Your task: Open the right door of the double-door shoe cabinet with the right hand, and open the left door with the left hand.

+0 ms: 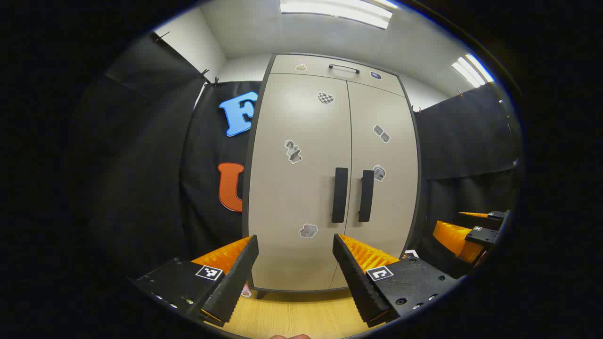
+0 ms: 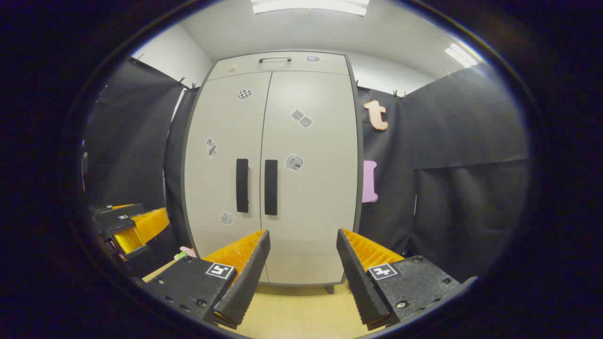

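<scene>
A tall beige shoe cabinet (image 1: 301,188) stands ahead with both doors closed. Two dark vertical handles sit at the centre seam: the left door handle (image 1: 339,195) and the right door handle (image 1: 366,196). In the right gripper view the same cabinet (image 2: 311,188) shows its left handle (image 2: 242,185) and right handle (image 2: 271,187). My left gripper (image 1: 296,245) is open, well short of the doors, low and left of the handles. My right gripper (image 2: 302,240) is open too, below and right of the right handle. Each gripper shows at the other view's edge: the right gripper (image 1: 471,233), the left gripper (image 2: 127,226).
A top drawer with a dark handle (image 1: 344,68) sits above the doors. Small stickers dot both doors. Black cloth walls flank the cabinet on both sides. Light wooden floor (image 1: 301,315) runs from the cabinet's base toward me.
</scene>
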{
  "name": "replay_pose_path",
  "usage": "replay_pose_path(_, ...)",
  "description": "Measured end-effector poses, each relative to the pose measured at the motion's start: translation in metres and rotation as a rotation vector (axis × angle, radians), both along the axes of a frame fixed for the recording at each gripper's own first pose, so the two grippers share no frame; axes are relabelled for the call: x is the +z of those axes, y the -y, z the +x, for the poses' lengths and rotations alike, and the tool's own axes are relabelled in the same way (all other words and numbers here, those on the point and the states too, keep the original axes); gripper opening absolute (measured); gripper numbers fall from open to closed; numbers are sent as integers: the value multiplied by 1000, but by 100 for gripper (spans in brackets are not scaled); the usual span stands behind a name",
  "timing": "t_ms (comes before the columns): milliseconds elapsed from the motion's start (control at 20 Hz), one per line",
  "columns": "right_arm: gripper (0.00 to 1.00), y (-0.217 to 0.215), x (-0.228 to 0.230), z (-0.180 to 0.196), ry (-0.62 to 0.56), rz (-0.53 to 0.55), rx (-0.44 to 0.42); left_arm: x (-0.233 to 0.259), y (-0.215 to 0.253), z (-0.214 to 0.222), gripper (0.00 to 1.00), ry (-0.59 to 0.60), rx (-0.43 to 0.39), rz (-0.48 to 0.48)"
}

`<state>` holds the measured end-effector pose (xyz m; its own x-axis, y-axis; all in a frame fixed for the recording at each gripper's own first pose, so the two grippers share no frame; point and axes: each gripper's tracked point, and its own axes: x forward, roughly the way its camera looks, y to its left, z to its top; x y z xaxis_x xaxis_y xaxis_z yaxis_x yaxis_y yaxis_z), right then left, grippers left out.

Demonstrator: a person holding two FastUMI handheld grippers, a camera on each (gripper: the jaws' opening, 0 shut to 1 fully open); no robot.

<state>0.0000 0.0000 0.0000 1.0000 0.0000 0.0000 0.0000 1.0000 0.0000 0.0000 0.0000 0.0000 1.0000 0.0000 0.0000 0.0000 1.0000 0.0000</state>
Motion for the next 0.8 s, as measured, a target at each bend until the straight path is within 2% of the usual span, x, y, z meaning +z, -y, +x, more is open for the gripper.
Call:
replay_pose_path(50,89,0,-1,0,-2,-2,3,1,1,-1,95,2,-2,4)
replay_pose_path(800,89,-2,1,-2,6,13,6,13,4,-2,95,32,-7,11)
